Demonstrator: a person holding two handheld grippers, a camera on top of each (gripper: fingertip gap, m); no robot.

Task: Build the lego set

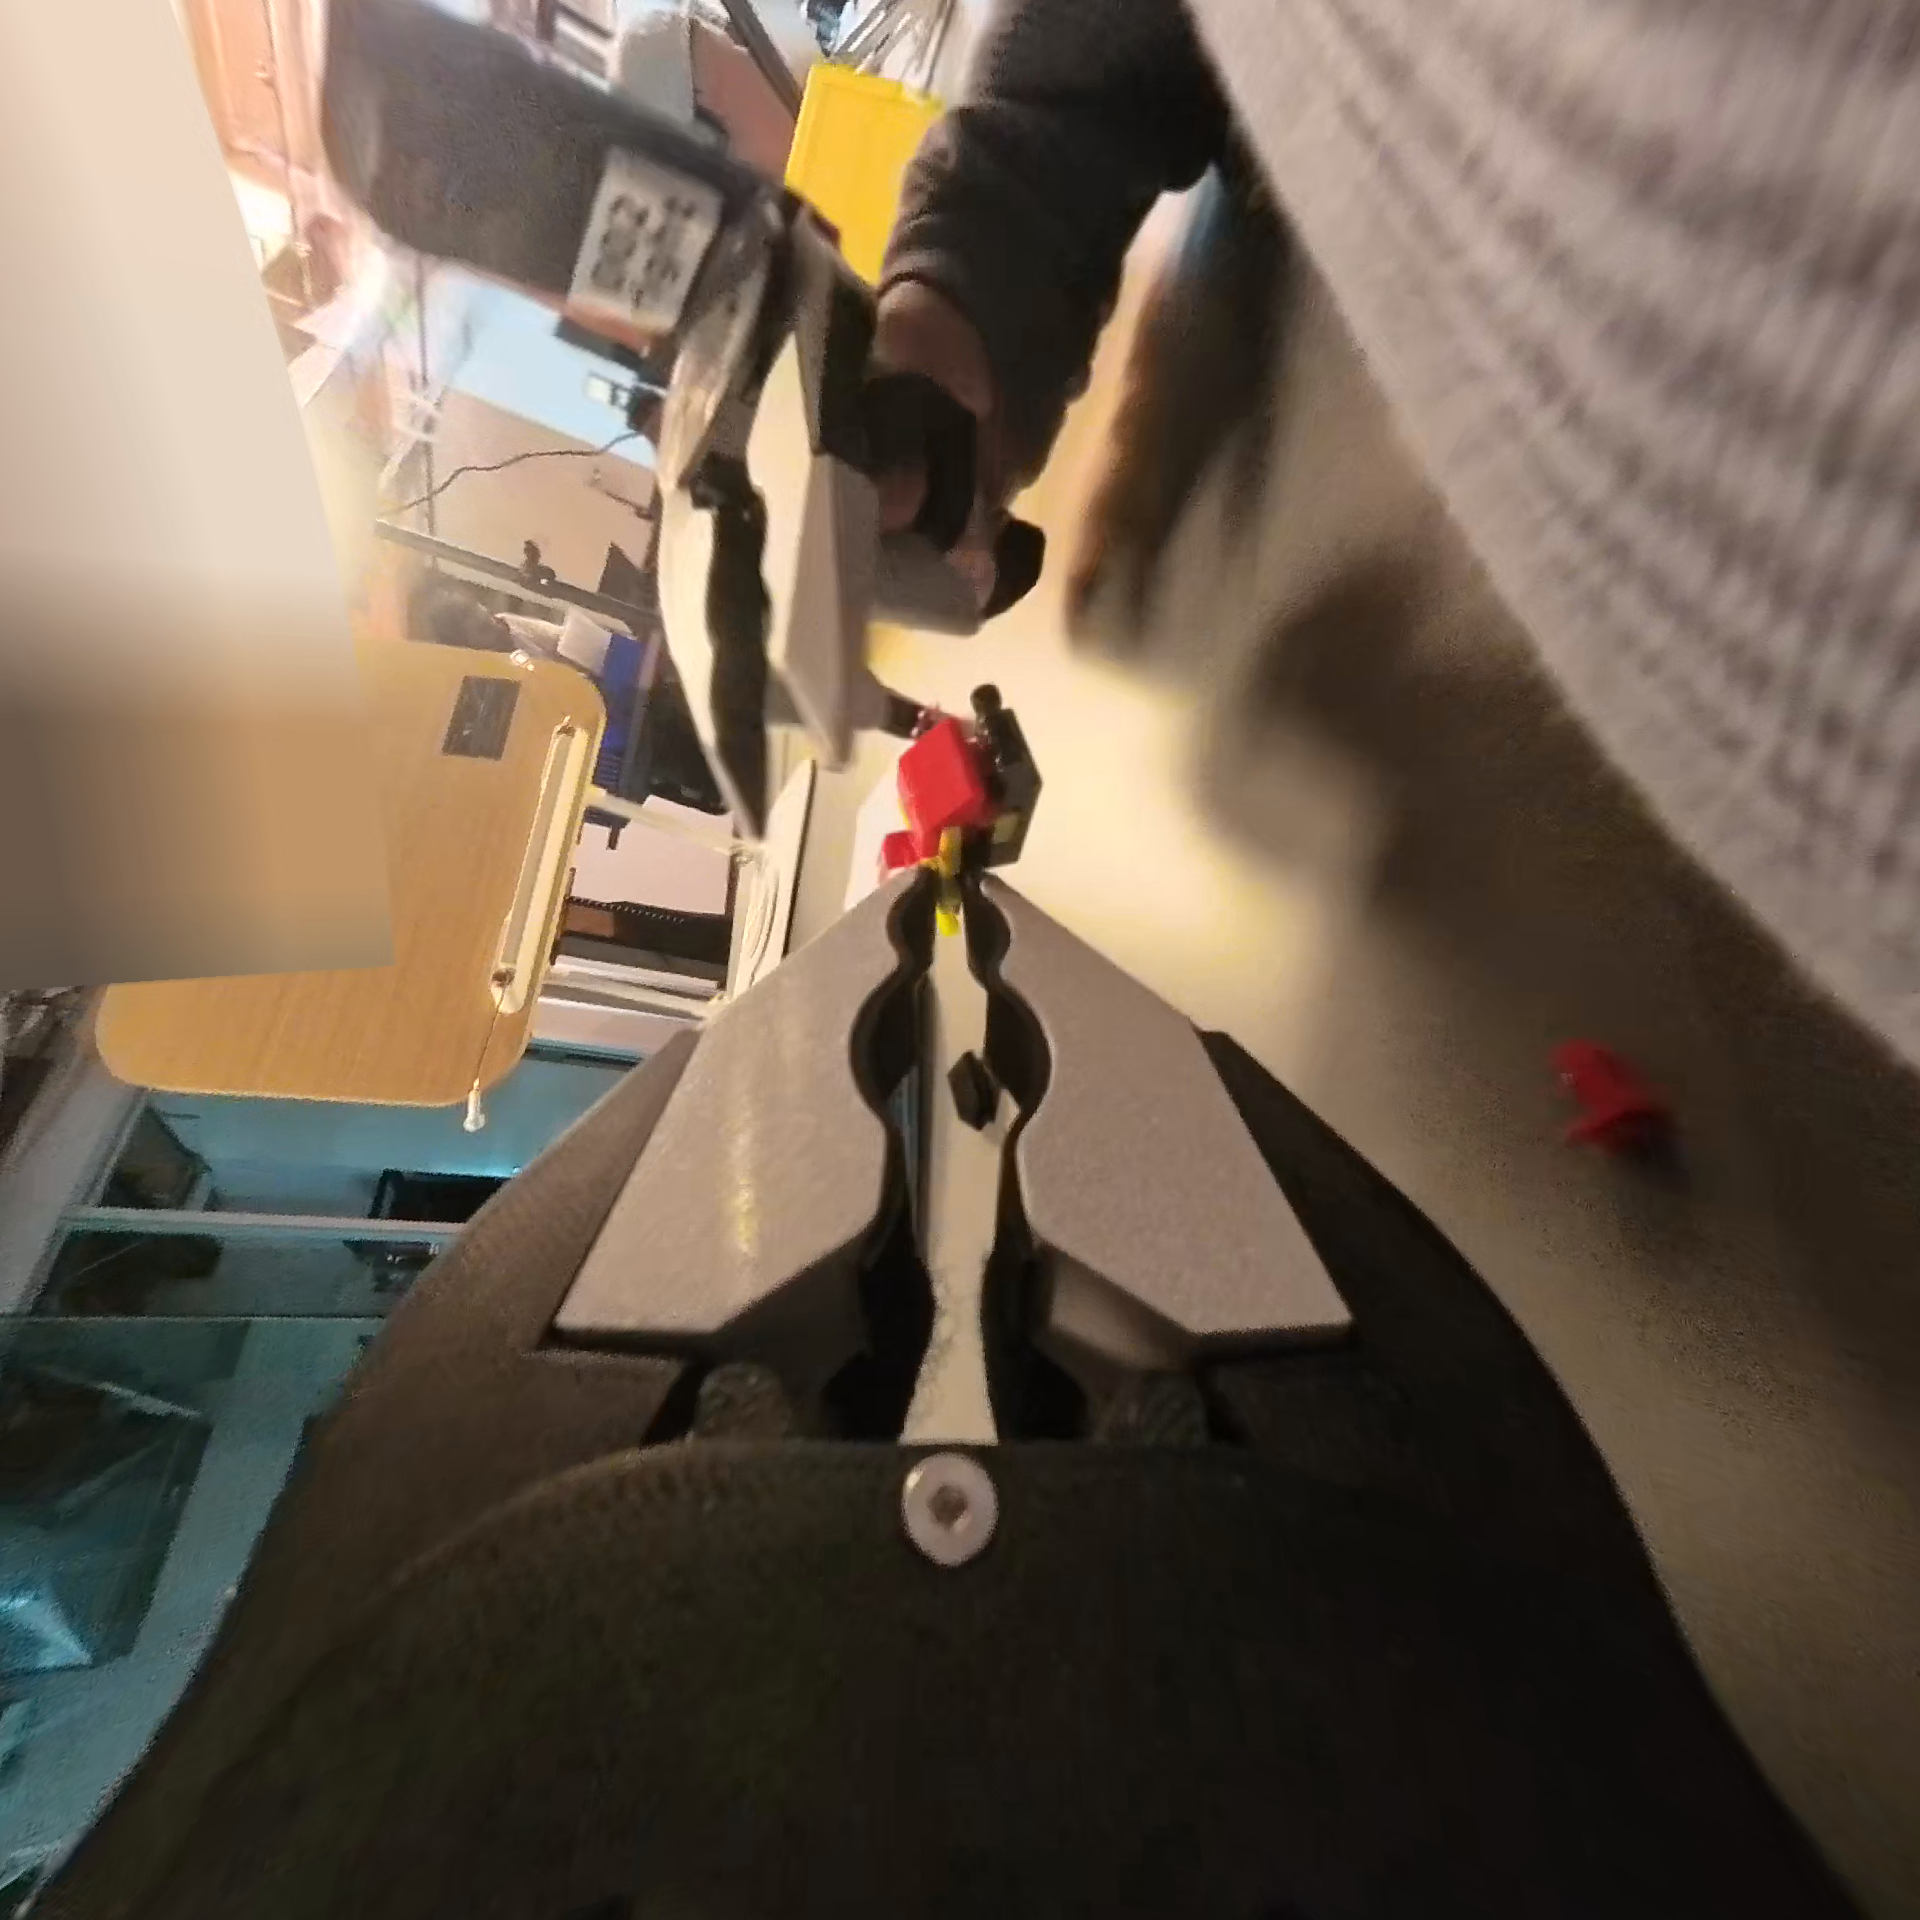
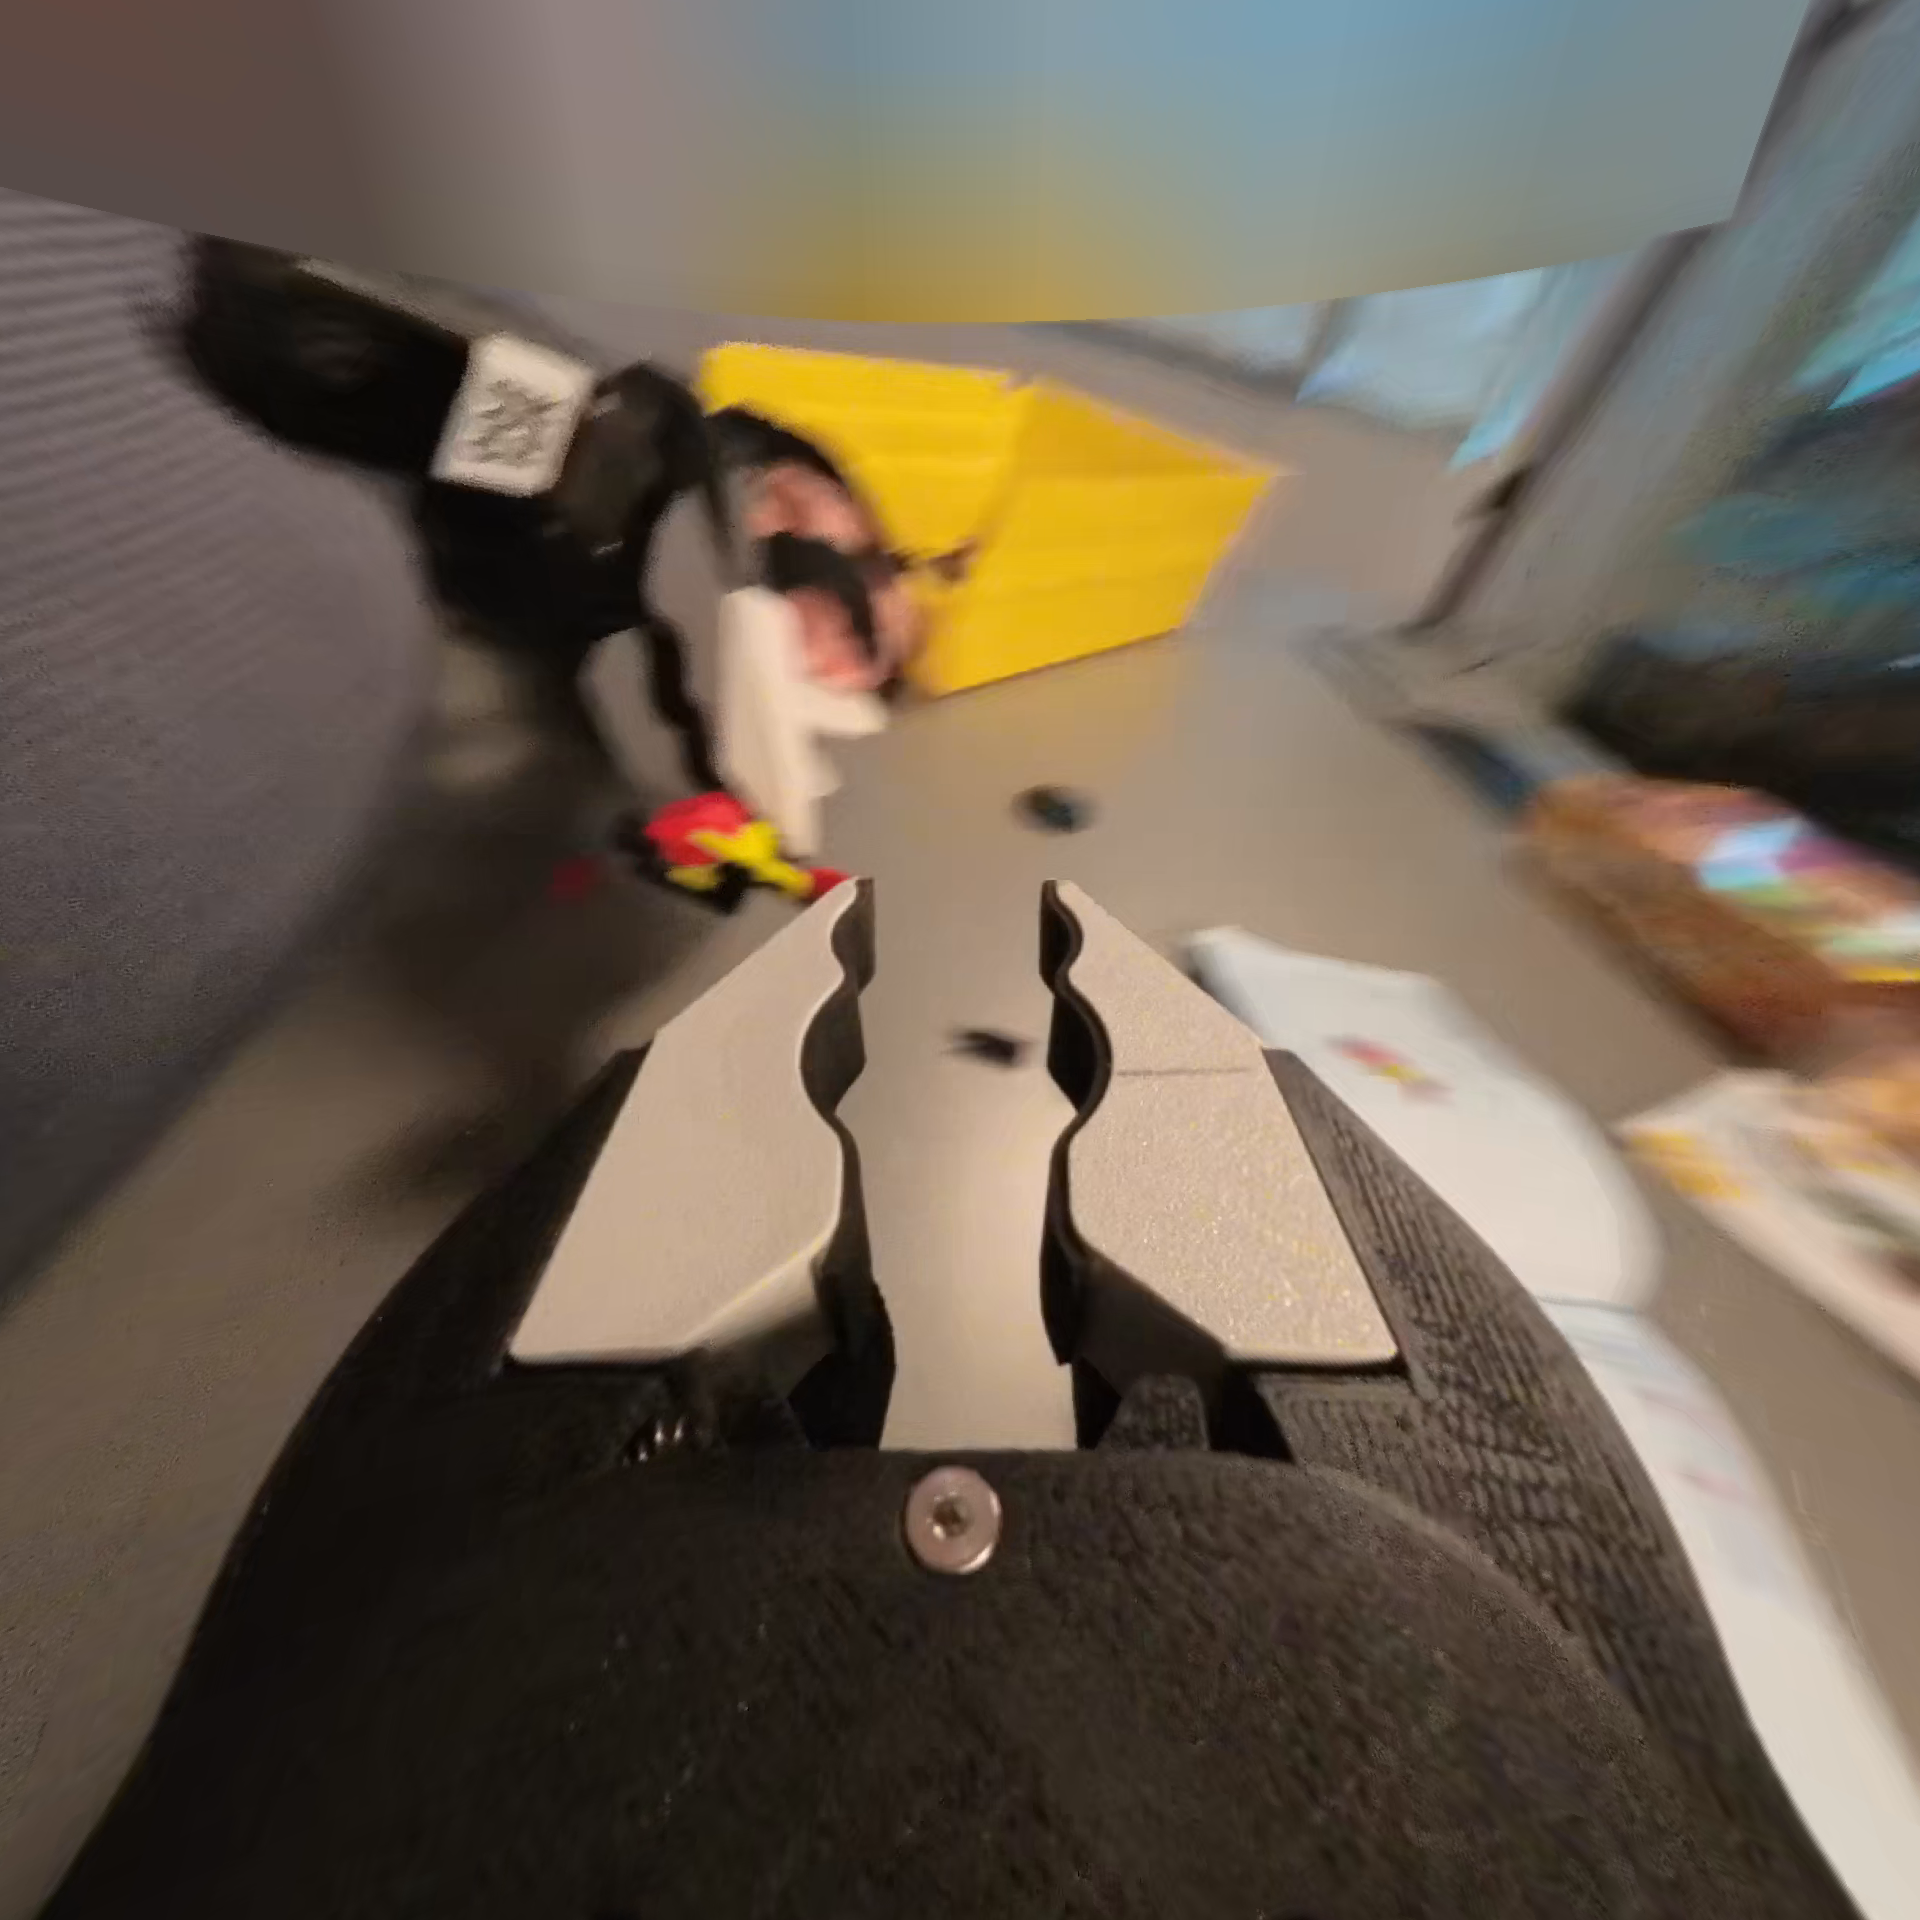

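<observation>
Pinched nearly shut, the left gripper (image 1: 940,894) nips a yellow tip of the small red-yellow-black lego model (image 1: 961,795) just above the table (image 1: 1403,1351); the right gripper (image 2: 956,894) gapes, holding nothing. Light and rigid, that model will likely pop apart under a squeeze — better held by its blocky red body. Farther off, a yellow bin (image 2: 1081,520) — its contents blurred, possibly unseen.
</observation>
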